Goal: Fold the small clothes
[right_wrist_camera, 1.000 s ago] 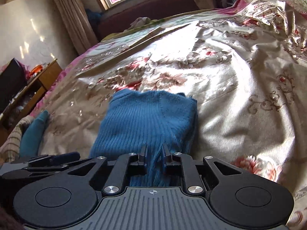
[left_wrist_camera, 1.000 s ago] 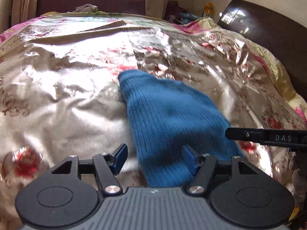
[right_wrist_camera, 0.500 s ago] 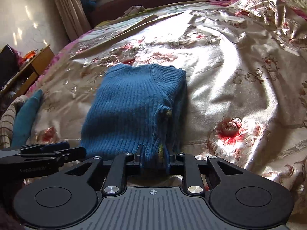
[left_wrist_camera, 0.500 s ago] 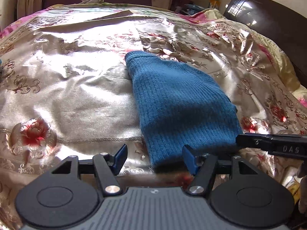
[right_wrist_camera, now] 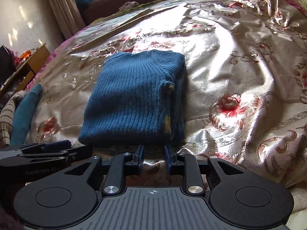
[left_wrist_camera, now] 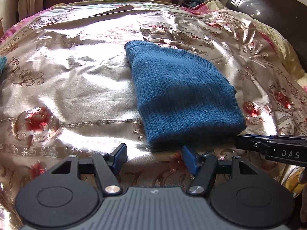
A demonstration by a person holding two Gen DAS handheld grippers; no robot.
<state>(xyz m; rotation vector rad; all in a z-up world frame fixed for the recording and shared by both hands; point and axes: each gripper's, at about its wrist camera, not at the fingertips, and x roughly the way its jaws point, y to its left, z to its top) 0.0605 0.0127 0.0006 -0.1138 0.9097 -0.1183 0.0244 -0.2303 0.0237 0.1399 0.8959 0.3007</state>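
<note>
Your left gripper (left_wrist_camera: 154, 158) and right gripper (right_wrist_camera: 153, 156) tilt downward, jaws apart and empty, before the folded blue sweater (right_wrist_camera: 134, 99) on the floral bedspread (right_wrist_camera: 239, 61).

bed: floral satin bedspread (left_wrist_camera: 80, 80) | curtain (right_wrist_camera: 59, 9) | wooden desk (right_wrist_camera: 34, 61)

surface: bed with shiny gold floral bedspread (left_wrist_camera: 76, 88), wrinkled toward the headboard side | on it: folded blue knit sweater (right_wrist_camera: 132, 99) lying flat near the front edge | at the left edge: teal cloth (right_wrist_camera: 25, 113) and striped cloth (right_wrist_camera: 6, 118)
</note>
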